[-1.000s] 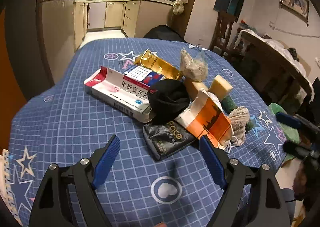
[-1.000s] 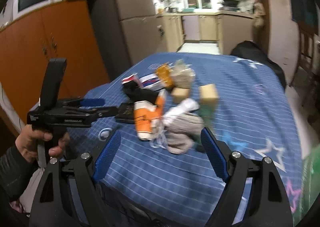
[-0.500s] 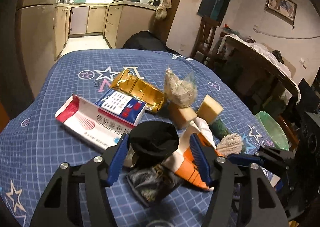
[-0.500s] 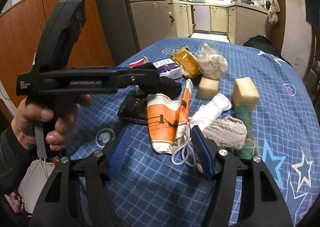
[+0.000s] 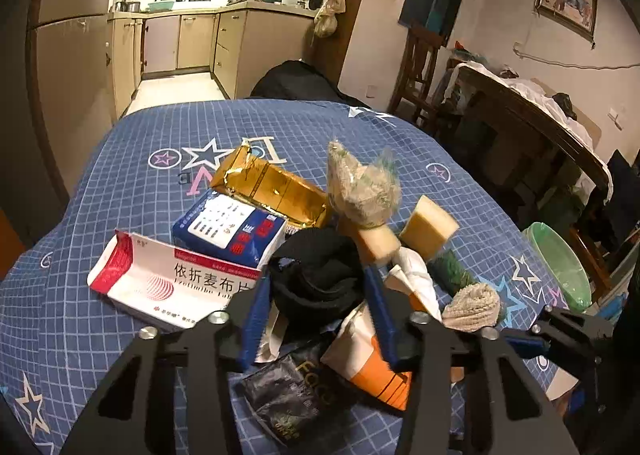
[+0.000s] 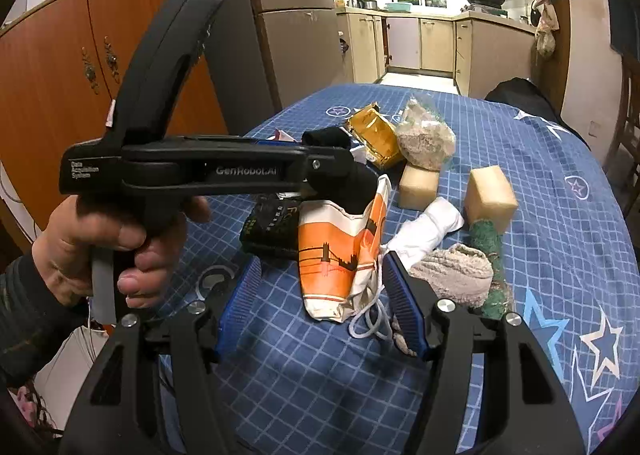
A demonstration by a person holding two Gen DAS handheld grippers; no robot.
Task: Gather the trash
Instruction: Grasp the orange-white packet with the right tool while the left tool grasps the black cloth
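A pile of trash lies on a blue checked tablecloth. My left gripper is shut on a black cloth bundle, its blue pads pressing both sides; the bundle also shows in the right wrist view. Under it lie an orange-and-white paper bag and a black packet. My right gripper is open, its pads either side of the lower end of the orange-and-white bag, not touching it.
Around are a red-and-white medicine box, a blue box, a gold foil pack, a bag of crumbs, two yellow sponges, a beige rag, a white cloth. A green bin stands beside the table on the right.
My left gripper moved forward over the pile and closed on the black cloth bundle. My right gripper came closer to the orange-and-white bag and narrowed a little.
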